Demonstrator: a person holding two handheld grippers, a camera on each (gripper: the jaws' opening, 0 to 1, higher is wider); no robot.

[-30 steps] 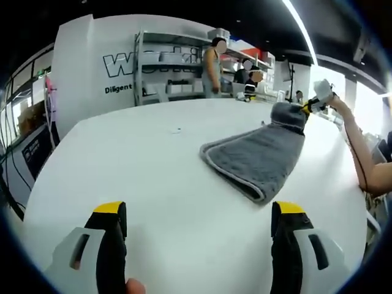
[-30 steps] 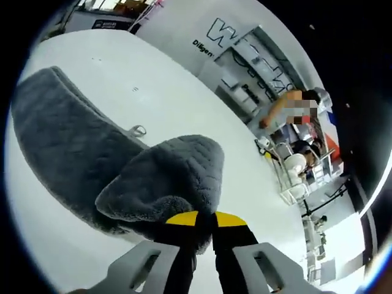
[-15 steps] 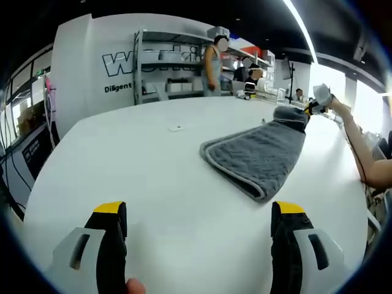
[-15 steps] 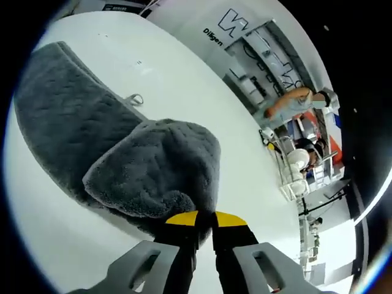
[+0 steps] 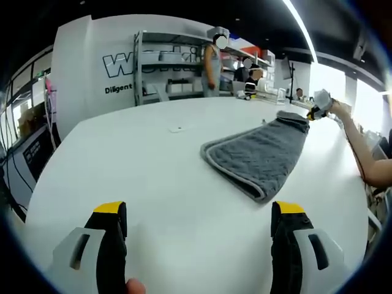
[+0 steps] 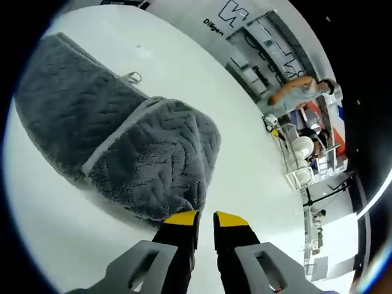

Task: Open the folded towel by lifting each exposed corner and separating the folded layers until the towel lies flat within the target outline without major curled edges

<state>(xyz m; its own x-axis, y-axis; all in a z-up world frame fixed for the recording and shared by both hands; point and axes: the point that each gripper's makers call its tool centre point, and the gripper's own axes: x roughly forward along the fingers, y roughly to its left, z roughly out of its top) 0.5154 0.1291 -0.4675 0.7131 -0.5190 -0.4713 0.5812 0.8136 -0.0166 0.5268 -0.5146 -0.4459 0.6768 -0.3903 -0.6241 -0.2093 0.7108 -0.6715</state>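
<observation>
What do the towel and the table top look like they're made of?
Towel: grey plush cloth, probably microfibre or terry; fuzzy pile pressed in a zigzag pattern, paler stitched hem, small hanging loop at one edge. Matte, soft, drapes in folds.
Table: white, smooth, hard sheet, likely laminate or painted board; uniform with a faint sheen from the ceiling lights and no visible grain. Exact material unclear.

Left view faces the towel [image 5: 260, 156] from afar; right view hovers close.
</observation>
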